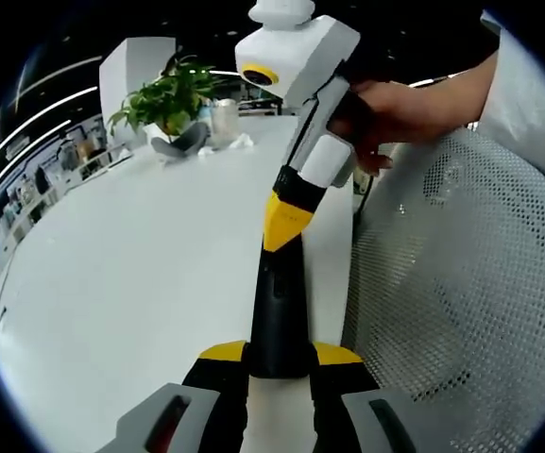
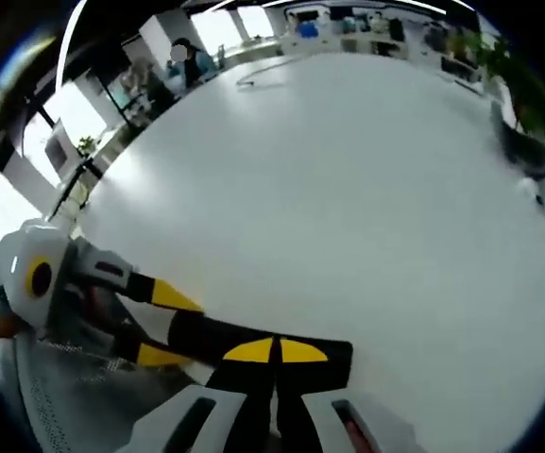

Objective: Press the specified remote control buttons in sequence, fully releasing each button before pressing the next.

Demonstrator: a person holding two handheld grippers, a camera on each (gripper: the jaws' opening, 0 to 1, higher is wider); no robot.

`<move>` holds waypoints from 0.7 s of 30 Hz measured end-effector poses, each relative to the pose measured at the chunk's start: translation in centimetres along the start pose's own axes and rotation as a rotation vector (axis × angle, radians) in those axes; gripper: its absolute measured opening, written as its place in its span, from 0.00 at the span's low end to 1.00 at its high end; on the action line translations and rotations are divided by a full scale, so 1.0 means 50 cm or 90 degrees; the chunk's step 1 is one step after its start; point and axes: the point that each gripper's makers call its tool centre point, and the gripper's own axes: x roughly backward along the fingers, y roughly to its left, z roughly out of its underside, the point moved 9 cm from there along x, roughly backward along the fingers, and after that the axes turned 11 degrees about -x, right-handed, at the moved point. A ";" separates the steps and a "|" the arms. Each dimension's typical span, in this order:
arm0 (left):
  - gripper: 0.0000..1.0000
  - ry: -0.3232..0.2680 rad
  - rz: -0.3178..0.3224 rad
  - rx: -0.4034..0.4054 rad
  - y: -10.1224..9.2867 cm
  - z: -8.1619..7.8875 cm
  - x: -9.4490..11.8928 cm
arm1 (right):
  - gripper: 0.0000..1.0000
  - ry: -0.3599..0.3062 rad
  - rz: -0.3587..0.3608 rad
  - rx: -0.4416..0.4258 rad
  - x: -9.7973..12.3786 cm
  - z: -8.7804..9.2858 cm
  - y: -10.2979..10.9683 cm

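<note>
Black plastic remote — the landmark for this entry — is lying lengthwise between the jaws of the left gripper, which are closing on its near end and holding it over the edge of the white table.

Right gripper: it is reaching in from the far side of the remote, its yellow-tipped jaws drawn together to a point and resting at the remote's far end; whether the tip is bearing on a button I cannot tell. A hand is gripping its white body. In the right gripper view its own jaws are meeting on the dark remote, with the left gripper clamping the other end.

Beyond the remote: a potted plant is standing at the far end of the table. Beside the remote, off the table: a white mesh chair back.

Step in hand, by judgement — one press in the sequence, tip placed or just about to push. Next move is calling for a short push straight down on the button, then a full lift clear before shifting along the remote to the next button, the left gripper holding steady.
</note>
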 end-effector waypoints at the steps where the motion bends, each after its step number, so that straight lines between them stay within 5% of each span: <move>1: 0.24 0.000 0.000 0.001 0.000 0.000 0.000 | 0.00 -0.001 -0.002 -0.001 -0.001 0.000 0.000; 21: 0.24 -0.002 0.001 0.005 0.002 0.001 0.000 | 0.00 -0.004 0.005 0.032 -0.010 0.010 0.002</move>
